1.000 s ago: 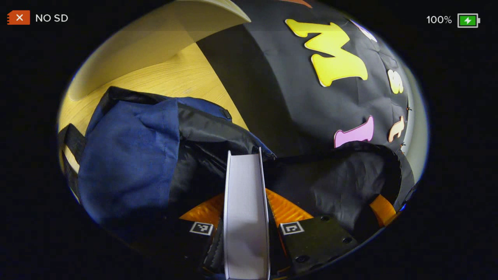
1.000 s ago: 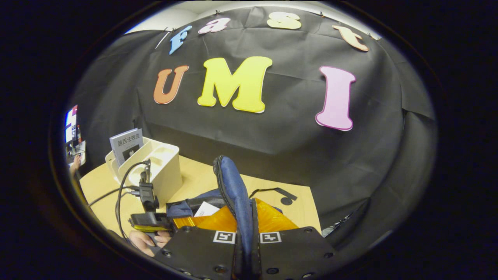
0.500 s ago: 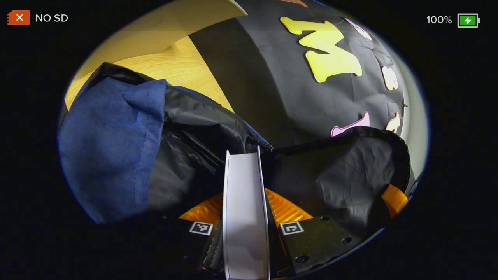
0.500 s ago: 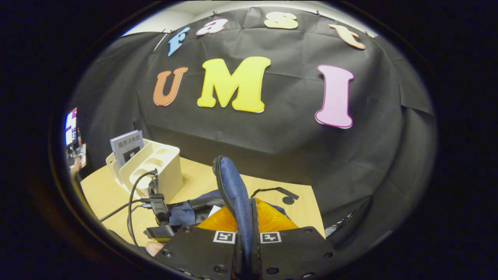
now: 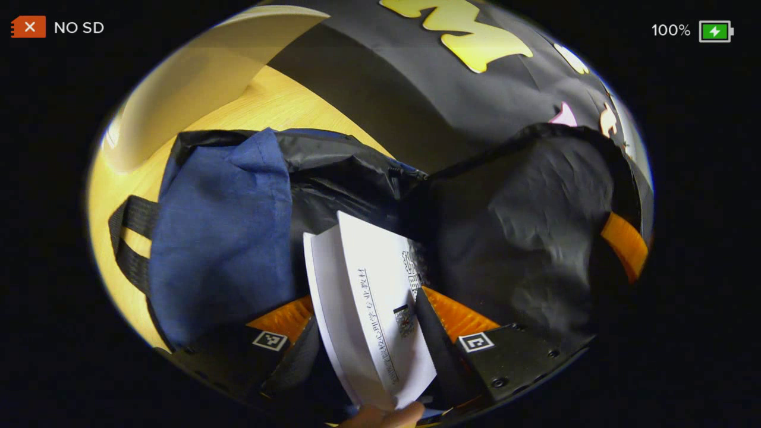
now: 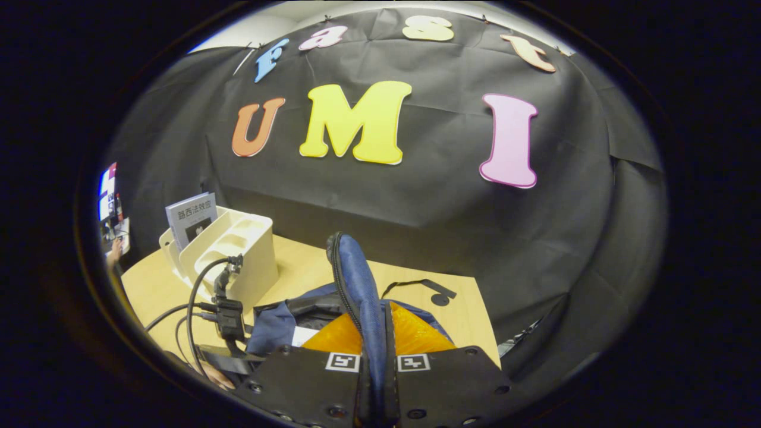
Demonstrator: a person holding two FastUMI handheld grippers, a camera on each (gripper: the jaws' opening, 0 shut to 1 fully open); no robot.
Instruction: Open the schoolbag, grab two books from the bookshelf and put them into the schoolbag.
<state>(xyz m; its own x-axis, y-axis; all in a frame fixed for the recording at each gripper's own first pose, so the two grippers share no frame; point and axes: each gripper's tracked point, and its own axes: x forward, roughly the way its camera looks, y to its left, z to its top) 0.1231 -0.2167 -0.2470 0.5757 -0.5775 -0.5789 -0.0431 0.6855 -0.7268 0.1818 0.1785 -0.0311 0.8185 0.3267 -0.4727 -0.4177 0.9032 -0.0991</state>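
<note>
**A:** Blue canvas and black lining: what does the left gripper view present?

**B:** The schoolbag (image 5: 220, 232) lies open ahead of the left gripper (image 5: 371, 315) on the wooden table (image 5: 267, 110). Its blue front panel sits ahead to the left, and the black-lined mouth gapes ahead to the right. A white book (image 5: 368, 297) stands tilted between the two fingers, its far end reaching into the bag's opening.

**A:** Is the book clamped?

**B:** The fingers stand apart with the book loose and slanted between them; whether either one presses on it cannot be told. A fingertip (image 5: 386, 416) touches the book's near edge at the bottom.

**A:** And the right gripper view?

**B:** The right gripper (image 6: 376, 356) is closed on a raised fold of the schoolbag (image 6: 359, 291), the blue flap with its black zipper edge standing upright between both fingers. Far ahead to the left, a cream bookshelf (image 6: 238, 261) stands on the table (image 6: 464, 315) with a grey book (image 6: 191, 217) upright in its rear slot. Nearer on the left, the other gripper (image 6: 229, 312) with its cables is seen beside the bag.
</note>
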